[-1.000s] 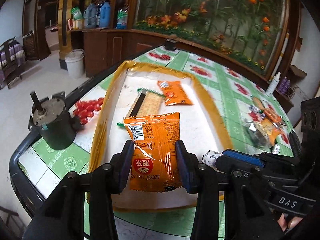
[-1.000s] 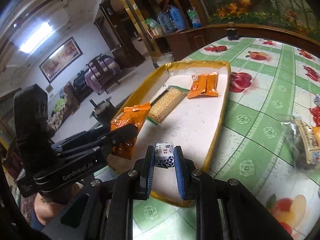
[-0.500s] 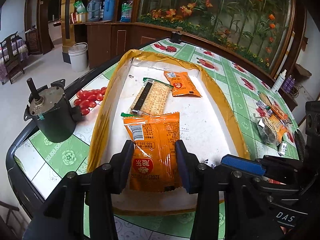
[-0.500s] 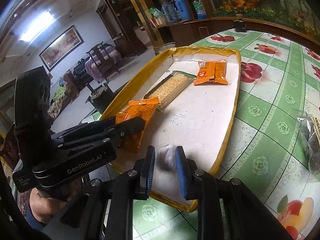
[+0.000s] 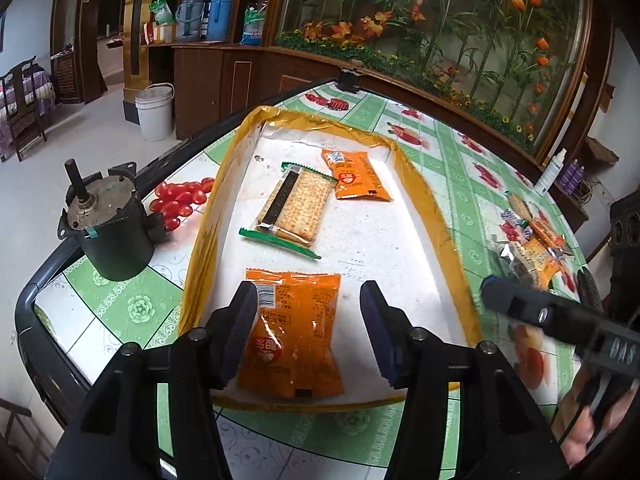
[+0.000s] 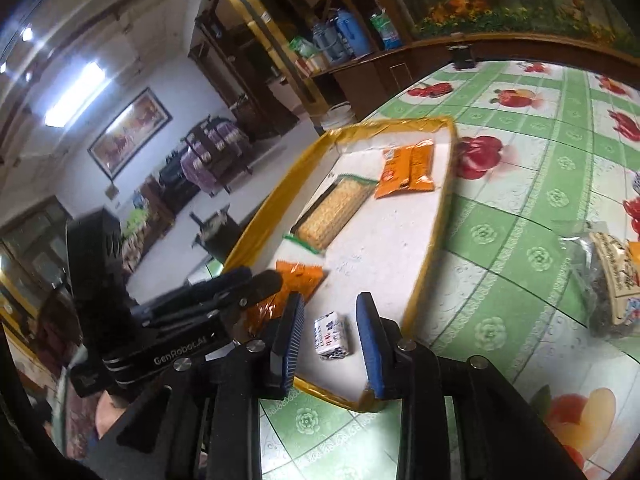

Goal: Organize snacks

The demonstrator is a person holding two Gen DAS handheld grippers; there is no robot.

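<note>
Both sets of fingers have let go since the earlier frames, and the right gripper (image 6: 330, 344) has pulled back a little. Before, the small white candy (image 6: 331, 335) was squeezed between the right fingers (image 6: 289, 340). Now it lies on the white tray (image 5: 400, 248), near the bottom middle of the right wrist picture, with a gap on each side. These fingers are opening and do not touch it.

On the left, the big orange pack (image 5: 294, 332) lies flat on the tray at the bottom middle of the left wrist picture. It used to be pinched. The left gripper (image 5: 306, 334) is opening too. Its left finger (image 5: 240, 332) is right at the edge of the pack and I cannot tell if they touch; the right finger stands clear of it.

Further up the tray sit the cracker pack (image 5: 298, 206) and a smaller orange pack (image 5: 354, 174), side by side.

More snacks wait in the loose pile (image 5: 532, 246) on the table (image 5: 136, 312), at the right edge of the left wrist picture. That pile lies off to the right of the tray, so the right hand looks nearer to it. I think it should reach there next.

The big pack's long side runs straight away from the left fingers.
</note>
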